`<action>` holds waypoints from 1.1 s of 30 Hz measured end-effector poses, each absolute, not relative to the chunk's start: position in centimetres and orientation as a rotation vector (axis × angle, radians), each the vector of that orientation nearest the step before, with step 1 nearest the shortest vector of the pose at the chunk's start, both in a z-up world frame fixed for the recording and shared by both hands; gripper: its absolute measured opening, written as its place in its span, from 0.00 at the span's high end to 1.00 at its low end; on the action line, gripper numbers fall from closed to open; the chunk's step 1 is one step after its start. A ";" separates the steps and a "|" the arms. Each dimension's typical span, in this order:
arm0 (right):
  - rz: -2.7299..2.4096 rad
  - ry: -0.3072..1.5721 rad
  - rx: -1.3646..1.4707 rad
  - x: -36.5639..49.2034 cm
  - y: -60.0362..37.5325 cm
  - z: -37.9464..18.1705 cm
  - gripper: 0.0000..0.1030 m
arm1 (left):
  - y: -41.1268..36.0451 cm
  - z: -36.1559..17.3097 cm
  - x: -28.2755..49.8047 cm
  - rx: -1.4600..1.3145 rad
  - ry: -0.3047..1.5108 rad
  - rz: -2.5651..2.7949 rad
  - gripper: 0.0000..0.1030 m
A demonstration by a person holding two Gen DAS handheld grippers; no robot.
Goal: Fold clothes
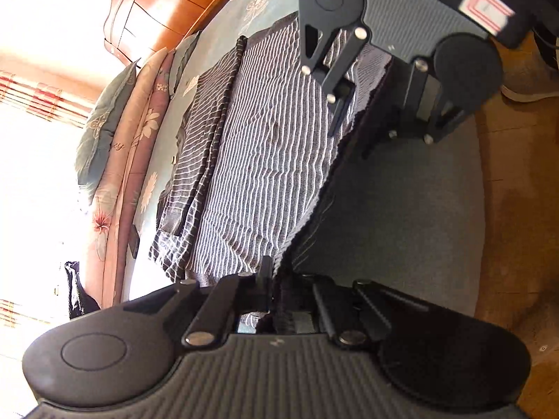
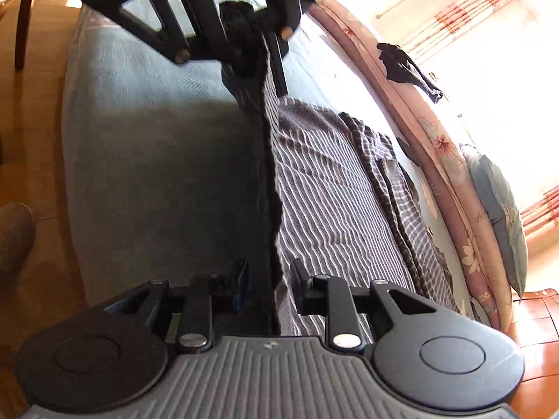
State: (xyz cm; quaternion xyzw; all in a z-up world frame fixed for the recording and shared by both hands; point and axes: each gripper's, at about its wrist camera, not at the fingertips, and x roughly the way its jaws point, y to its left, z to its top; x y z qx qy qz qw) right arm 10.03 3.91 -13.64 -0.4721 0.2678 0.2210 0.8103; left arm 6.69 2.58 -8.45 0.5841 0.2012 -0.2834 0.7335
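A grey sweater with thin white stripes point(image 1: 265, 160) point(image 2: 332, 188) lies spread on a bed with a grey-blue cover point(image 1: 401, 216) point(image 2: 157, 160). Its dark near edge is lifted and runs taut between the two grippers. My left gripper point(image 1: 276, 276) point(image 2: 244, 49) is shut on one end of that edge. My right gripper point(image 2: 269, 272) point(image 1: 353, 132) is at the other end, its fingers apart; the edge passes between them and the pads do not press on it. A folded-in sleeve lies along the sweater's far side.
Pink floral quilts and a grey-blue pillow point(image 1: 139, 146) point(image 2: 454, 181) line the bed's far side, with a small black cloth point(image 2: 405, 66) on them. Wooden furniture point(image 1: 167, 3) stands beyond. Wooden floor point(image 1: 517, 209) and a person's shoe point(image 2: 14, 237) are beside the bed.
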 end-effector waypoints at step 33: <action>0.215 0.867 -1.214 8.5 -14.5 -16.4 0.95 | 1.4 -10.7 6.6 1.329 0.581 -0.598 0.91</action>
